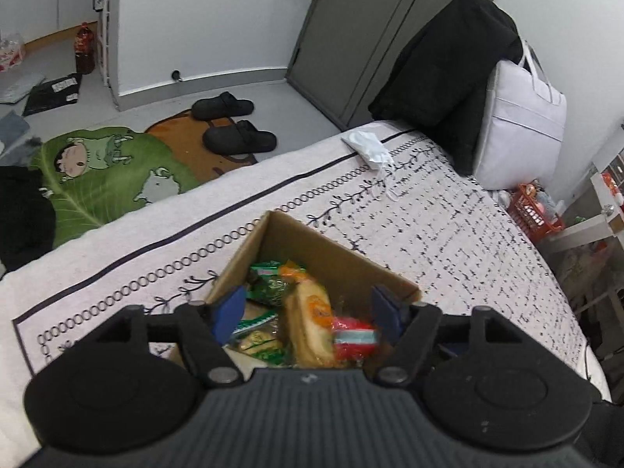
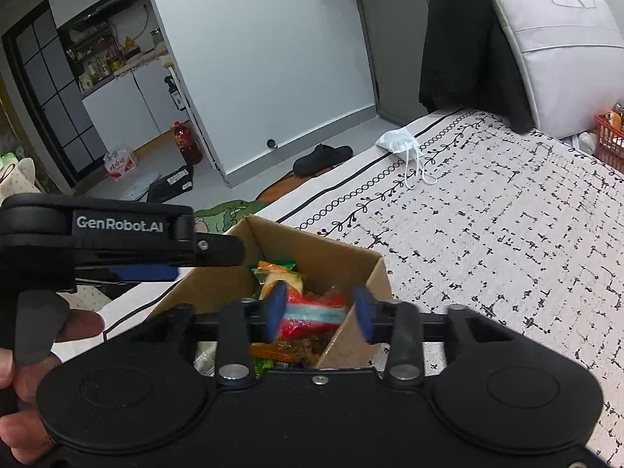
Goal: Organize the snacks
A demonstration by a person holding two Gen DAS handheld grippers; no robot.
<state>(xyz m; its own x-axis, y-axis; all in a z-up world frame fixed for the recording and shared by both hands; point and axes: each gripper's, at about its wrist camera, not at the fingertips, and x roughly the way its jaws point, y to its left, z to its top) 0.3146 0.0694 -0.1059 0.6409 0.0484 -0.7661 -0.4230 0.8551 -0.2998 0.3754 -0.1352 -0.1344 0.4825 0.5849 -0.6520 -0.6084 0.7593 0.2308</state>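
Both grippers hang over an open cardboard box (image 1: 273,241) that stands on the bed (image 1: 448,226), close to its near edge. The left gripper (image 1: 308,312) has its blue jaws spread wide with nothing pressed between them; below it in the box lie a sandwich packet (image 1: 312,312), green snack bags (image 1: 269,280) and a red and light-blue packet (image 1: 355,337). The right gripper (image 2: 321,310) is about half open; the red and light-blue packet sits in the gap, but the pads do not seem to press it. Farther away, near the bed's left edge, lies a white face mask (image 1: 366,144). At the far end lean a black garment (image 1: 448,78) and a white bag (image 1: 522,117). On the floor beyond are black slippers (image 1: 238,136).
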